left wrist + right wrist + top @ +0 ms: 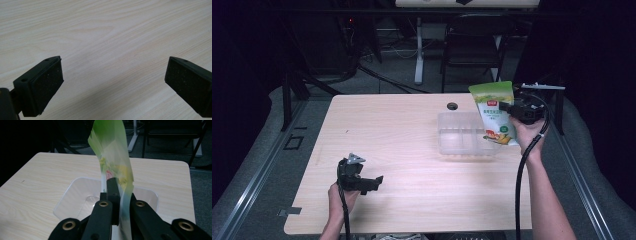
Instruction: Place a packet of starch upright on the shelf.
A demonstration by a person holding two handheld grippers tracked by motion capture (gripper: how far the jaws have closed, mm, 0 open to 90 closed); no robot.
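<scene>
The right gripper (507, 107), clamped on the green snack pouch (495, 112), carries it above the clear plastic tray (452, 145), likely needing lowering next.

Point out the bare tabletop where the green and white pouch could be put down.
The light wooden table is bare across its whole left half, from the far edge down to the open left gripper, and along the near edge. It is crowded at the right: the clear plastic tray lies there, and the right gripper holds the green and white pouch over it.
</scene>
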